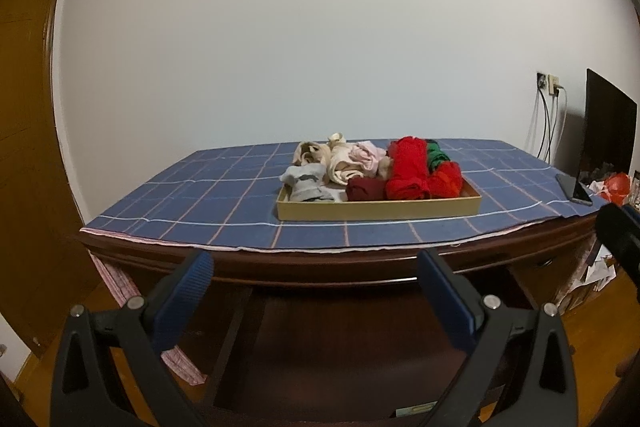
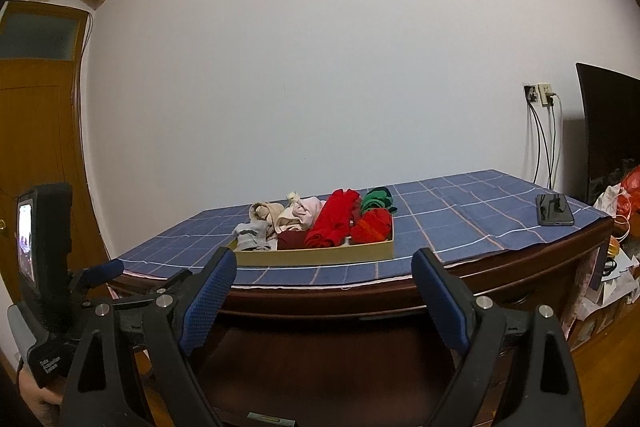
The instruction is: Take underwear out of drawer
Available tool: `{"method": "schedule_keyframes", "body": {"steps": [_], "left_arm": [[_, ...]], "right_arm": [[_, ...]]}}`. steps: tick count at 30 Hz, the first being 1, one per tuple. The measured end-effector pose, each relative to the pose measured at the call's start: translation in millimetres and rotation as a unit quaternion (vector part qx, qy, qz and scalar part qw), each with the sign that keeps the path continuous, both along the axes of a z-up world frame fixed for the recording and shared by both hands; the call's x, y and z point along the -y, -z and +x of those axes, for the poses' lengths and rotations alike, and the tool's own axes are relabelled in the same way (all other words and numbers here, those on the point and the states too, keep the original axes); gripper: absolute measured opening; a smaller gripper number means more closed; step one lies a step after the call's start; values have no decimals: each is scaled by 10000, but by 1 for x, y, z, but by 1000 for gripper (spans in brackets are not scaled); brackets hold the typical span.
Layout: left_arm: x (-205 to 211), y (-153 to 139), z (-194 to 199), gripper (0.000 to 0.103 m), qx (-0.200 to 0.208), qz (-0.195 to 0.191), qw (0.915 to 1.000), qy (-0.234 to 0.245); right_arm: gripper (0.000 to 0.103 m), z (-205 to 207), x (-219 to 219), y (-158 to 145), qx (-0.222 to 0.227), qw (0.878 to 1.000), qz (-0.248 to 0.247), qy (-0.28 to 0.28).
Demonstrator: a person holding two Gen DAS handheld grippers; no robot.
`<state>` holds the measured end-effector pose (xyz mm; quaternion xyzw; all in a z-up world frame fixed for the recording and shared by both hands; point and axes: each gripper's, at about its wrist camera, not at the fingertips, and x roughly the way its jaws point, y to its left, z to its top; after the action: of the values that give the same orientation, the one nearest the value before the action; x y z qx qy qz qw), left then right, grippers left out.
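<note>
Dark wooden desk edge [image 1: 320, 267] fills the foreground, near both tools; the left gripper [image 1: 316, 267] and right gripper [image 2: 324, 267] each stand spread wide with nothing between the pads; beyond them the blue checked cloth [image 1: 200, 187] covers the top; on it sits the shallow tan drawer [image 1: 380, 209], long side facing the tools, with rolled underwear [image 1: 406, 167] piled inside; it lies straight ahead and slightly above both, neither hand clearly nearer; a phone [image 2: 554, 209] lies off to the right.
</note>
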<state>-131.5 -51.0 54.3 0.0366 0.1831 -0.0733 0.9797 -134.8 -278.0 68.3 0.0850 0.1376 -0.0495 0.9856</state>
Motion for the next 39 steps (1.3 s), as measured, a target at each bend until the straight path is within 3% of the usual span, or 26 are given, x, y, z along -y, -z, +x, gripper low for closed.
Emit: {"method": "schedule_keyframes", "body": {"steps": [8,19,29,39], "left_arm": [[-4,0,-1,103,17,-85,9999,-57],[0,-3,-6,103,235,102,9996,-118],[-3,1,3,103,-69,-151,9999,-36],[0,2,2,103,-92,-77,9999,-13]], "right_arm": [[91,0,1,1,-1,10000,41,12],[91,2,0,3,-24,10000,51,26],[91,2,2,4,-24,9999,69,98],[91,4,4,4,-78,9999,94,108]]}}
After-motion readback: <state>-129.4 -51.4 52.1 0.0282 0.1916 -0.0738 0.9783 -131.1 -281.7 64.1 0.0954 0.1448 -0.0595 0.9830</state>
